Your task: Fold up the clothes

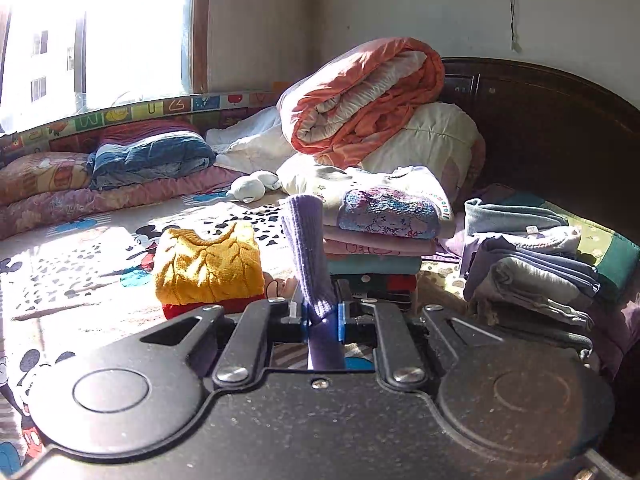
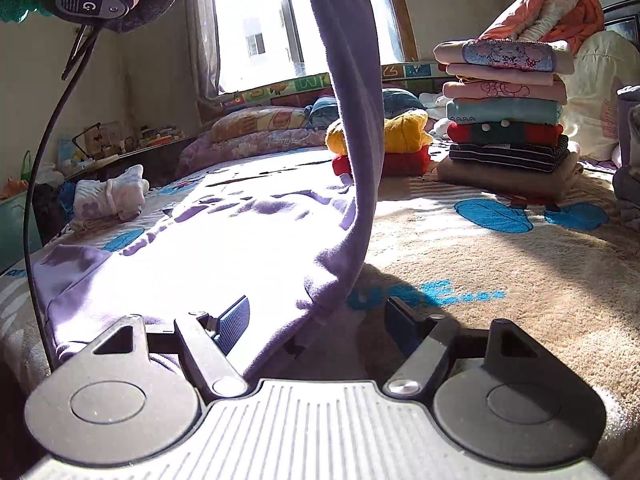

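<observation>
On a sunlit bed covered by a cartoon-mouse blanket point(image 1: 80, 264), the left gripper point(image 1: 320, 316) pinches the ribbed cuff of a lilac garment point(image 1: 306, 248) between its blue pads, the knit standing up from the jaws and the rest of the fabric dropping out of sight beneath them. Ahead and to the left of that gripper sits a folded yellow cable-knit sweater point(image 1: 208, 264) on top of a red garment point(image 1: 176, 310). Farther off on that side lie pillows and a folded blue blanket point(image 1: 152, 156) under a bright window point(image 1: 100, 32). Directly ahead, just behind the raised cuff, a tall stack of folded clothes point(image 1: 384, 240) stands in front of rolled orange-and-white quilts point(image 1: 360, 96). To the right of the gripper is a second, lower pile of grey and lavender garments point(image 1: 528, 264), with a dark wooden headboard point(image 1: 560, 132) behind it.

In the right wrist view, the right gripper point(image 2: 316, 320) rests low over the bed with its jaws spread wide, holding nothing. The body of the lilac garment point(image 2: 208, 248) lies flat on the blanket point(image 2: 520, 280) ahead and to the left of it, its near edge running between the open fingers, while one sleeve rises in a long arc to the top of the frame. A black cable point(image 2: 36, 168) hangs down at the far left. Ahead and to the right stands the stack of folded clothes point(image 2: 508, 112), with the yellow sweater point(image 2: 404, 132) beside it.
</observation>
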A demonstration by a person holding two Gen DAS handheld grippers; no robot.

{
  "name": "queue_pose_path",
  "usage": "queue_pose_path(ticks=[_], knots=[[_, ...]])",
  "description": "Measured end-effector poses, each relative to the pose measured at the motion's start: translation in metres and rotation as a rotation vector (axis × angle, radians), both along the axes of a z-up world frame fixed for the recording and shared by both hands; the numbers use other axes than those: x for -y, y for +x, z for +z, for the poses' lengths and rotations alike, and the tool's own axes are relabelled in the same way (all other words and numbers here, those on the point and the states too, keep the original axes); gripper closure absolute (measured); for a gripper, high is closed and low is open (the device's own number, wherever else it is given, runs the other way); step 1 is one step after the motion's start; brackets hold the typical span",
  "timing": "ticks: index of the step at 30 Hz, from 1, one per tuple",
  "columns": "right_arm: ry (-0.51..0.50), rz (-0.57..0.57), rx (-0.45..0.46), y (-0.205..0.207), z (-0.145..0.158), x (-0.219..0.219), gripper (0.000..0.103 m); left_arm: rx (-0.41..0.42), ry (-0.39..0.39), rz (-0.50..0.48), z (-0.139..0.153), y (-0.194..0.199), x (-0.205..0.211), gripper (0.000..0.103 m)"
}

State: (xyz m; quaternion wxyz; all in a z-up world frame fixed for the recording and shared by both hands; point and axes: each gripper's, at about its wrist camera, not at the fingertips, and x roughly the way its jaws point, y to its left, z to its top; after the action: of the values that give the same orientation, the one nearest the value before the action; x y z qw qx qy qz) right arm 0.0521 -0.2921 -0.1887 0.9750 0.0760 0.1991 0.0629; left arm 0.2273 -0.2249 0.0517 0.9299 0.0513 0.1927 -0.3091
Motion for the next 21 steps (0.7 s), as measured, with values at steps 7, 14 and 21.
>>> queue_pose_path(ticks=[7,14,21], knots=[[-0.058,0.001,-0.022,0.006,-0.007,-0.017,0.043,-0.035,-0.068,0.091,0.006,0.008,-0.086,0.092],[-0.122,0.044,-0.033,0.007,-0.010,-0.035,0.047,-0.070,-0.111,0.177,-0.007,0.010,-0.158,0.092],[-0.182,0.081,-0.042,0.006,-0.013,-0.051,0.048,-0.102,-0.156,0.246,-0.023,0.008,-0.222,0.092]])
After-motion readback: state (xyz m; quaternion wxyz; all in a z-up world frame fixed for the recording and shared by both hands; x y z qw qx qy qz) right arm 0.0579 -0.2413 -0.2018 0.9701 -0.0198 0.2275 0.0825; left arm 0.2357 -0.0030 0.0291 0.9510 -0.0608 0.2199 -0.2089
